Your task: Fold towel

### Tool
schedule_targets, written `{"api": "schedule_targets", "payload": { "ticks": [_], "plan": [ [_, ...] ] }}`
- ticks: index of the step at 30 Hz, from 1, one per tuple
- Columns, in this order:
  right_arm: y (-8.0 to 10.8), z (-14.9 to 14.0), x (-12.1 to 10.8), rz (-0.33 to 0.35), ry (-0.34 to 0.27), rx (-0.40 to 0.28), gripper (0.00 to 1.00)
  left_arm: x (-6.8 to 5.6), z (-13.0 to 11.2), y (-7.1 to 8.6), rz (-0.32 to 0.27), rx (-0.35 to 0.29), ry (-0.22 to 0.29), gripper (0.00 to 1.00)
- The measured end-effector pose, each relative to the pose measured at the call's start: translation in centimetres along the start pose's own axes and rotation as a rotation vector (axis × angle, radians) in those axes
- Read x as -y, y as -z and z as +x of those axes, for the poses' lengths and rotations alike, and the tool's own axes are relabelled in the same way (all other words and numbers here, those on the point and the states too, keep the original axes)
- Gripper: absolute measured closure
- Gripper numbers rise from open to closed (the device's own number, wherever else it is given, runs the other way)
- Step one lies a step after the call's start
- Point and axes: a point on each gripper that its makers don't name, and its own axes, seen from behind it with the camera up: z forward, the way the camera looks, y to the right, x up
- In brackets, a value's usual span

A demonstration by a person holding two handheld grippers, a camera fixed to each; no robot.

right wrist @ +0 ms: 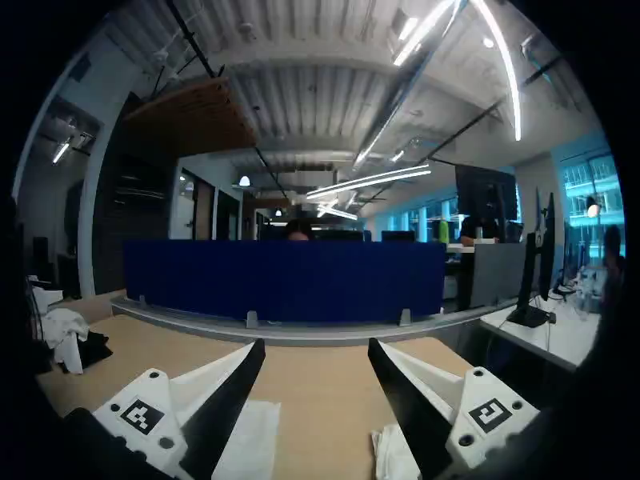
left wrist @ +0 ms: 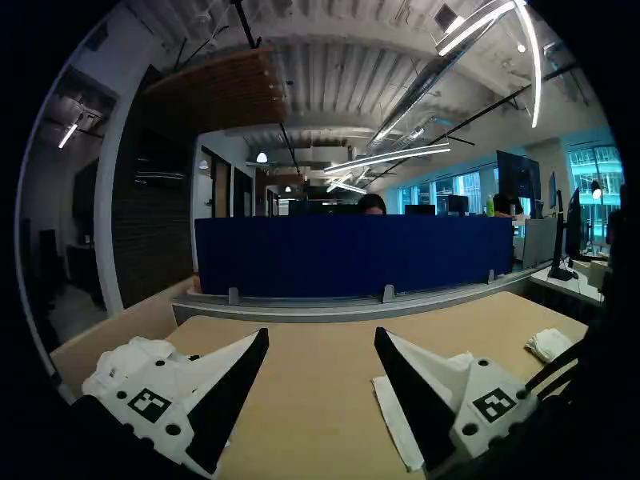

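In the left gripper view, my left gripper (left wrist: 320,336) is open above the wooden table (left wrist: 320,376), nothing between its fingers. A flat white towel (left wrist: 394,412) lies under its right finger, and a crumpled white towel (left wrist: 136,354) sits behind its left finger. In the right gripper view, my right gripper (right wrist: 314,346) is also open and empty over the table (right wrist: 320,392). A flat white towel (right wrist: 258,432) lies by its left finger, and a bunched white cloth (right wrist: 388,450) shows beside its right finger.
A blue partition (left wrist: 352,256) on a grey rail closes off the table's far edge, with a person's head behind it. A small crumpled white cloth (left wrist: 549,344) lies at the table's right. White cloth on something black (right wrist: 68,332) sits far left. A neighbouring desk with monitors (right wrist: 544,264) stands to the right.
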Motion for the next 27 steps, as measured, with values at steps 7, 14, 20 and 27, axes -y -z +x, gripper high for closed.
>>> {"api": "schedule_targets", "payload": {
  "ticks": [7, 14, 20, 27],
  "plan": [
    [-0.3, 1.8, -0.6, 0.001, 0.012, 0.01, 0.0, -1.6, 1.7, 0.6, -0.018, 0.008, -0.007, 0.01],
    [0.2, 1.1, 0.8, 0.089, 0.074, 0.112, 0.0, -3.9, 1.6, 0.6, -0.116, 0.07, -0.031, 0.01],
    [1.4, -0.7, 3.8, 0.263, 0.149, 0.25, 0.0, -6.3, 0.3, 1.1, -0.271, 0.175, -0.058, 0.01],
    [2.9, -1.9, 6.7, 0.454, 0.177, 0.367, 0.0, -8.6, -0.8, 2.2, -0.425, 0.273, -0.08, 0.01]
  ]
}}
